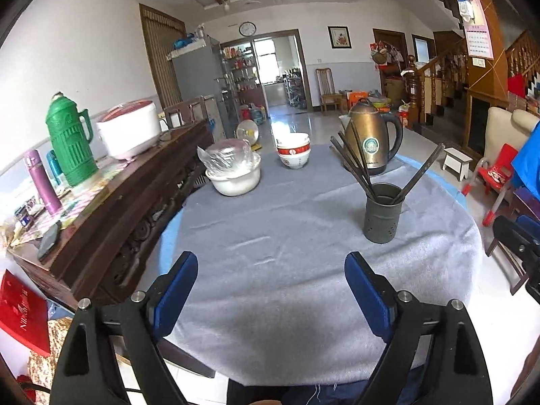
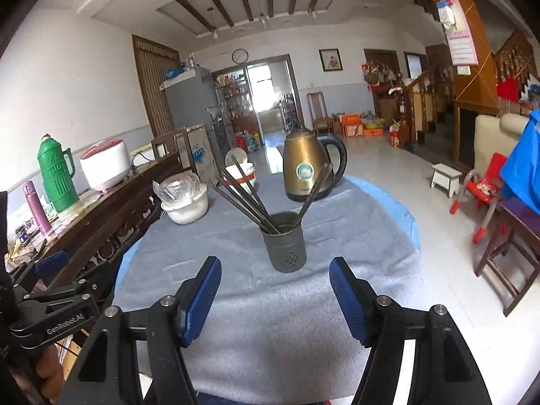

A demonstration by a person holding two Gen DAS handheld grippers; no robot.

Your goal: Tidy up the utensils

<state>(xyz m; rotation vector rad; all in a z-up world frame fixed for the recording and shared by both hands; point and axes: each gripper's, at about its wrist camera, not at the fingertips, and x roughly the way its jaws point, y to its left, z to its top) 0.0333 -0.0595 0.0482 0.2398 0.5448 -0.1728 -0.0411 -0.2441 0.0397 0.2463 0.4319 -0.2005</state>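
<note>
On the desk [image 2: 236,320], ahead of the empty, spread right claw [image 2: 275,290], stands the holder [image 2: 285,243] of chopsticks [image 2: 246,195]; the left claw [image 1: 271,285] gapes empty.

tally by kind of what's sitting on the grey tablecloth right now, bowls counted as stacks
Utensil holder with chopsticks: 1
Kettle: 1
Bowl stacks: 2, red-and-white bowls, white bowl with a plastic-wrapped one inside
Total: 4
The number of chopsticks is hard to tell.
</note>
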